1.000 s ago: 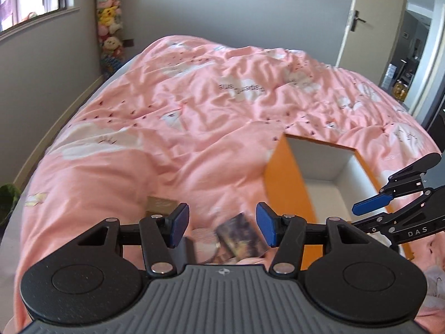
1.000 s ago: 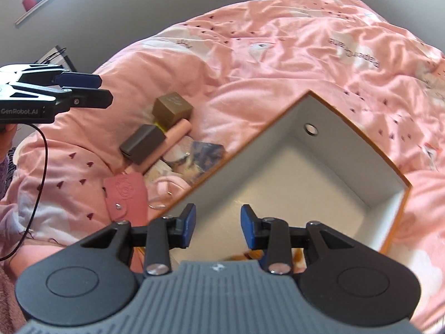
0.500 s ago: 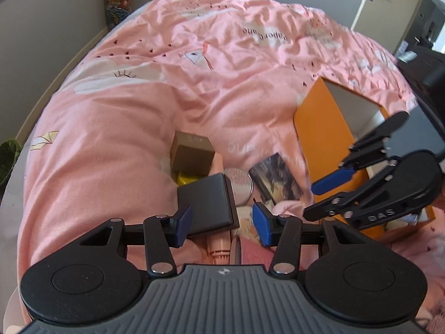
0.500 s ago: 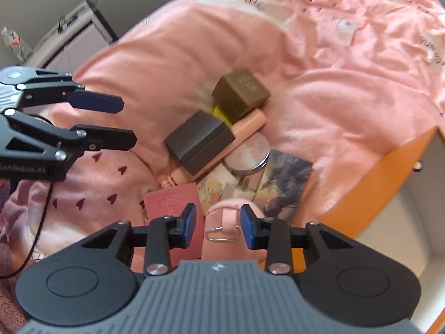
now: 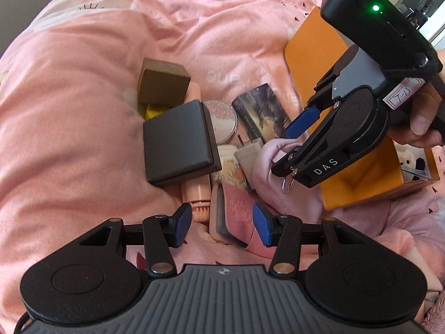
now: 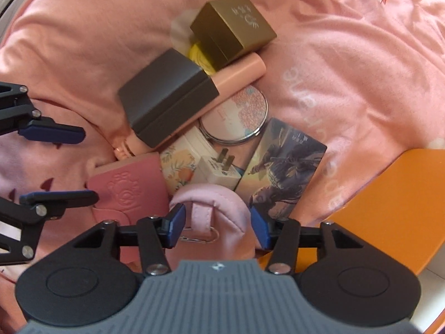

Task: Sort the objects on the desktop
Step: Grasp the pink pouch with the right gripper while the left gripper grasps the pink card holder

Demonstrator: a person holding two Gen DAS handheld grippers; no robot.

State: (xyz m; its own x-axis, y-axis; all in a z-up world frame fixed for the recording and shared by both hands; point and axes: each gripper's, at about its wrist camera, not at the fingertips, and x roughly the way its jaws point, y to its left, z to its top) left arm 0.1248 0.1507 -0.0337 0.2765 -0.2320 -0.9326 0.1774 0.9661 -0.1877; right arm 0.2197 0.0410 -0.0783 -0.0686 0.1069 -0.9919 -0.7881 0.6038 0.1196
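Note:
A pile of small objects lies on the pink bedspread: a gold box point(image 6: 233, 27), a dark grey box point(image 6: 164, 97), a pink tube point(image 6: 236, 80), a round compact point(image 6: 235, 117), a picture card point(image 6: 281, 167), a white plug point(image 6: 219, 171), a pink card holder point(image 6: 125, 189) and a soft pink pouch point(image 6: 214, 208). My right gripper point(image 6: 217, 224) is open, its fingers on either side of the pouch. My left gripper point(image 5: 222, 224) is open and empty, just above the card holder point(image 5: 233, 214).
An orange box point(image 5: 314, 55) with a white inside stands right of the pile and holds a plush toy point(image 5: 411, 161). The bedspread point(image 5: 83, 83) stretches away to the left and behind.
Both grippers have dropped closer to the pile. The right gripper has moved forward over the pink pouch and opened wider around it. The left gripper has opened wider.

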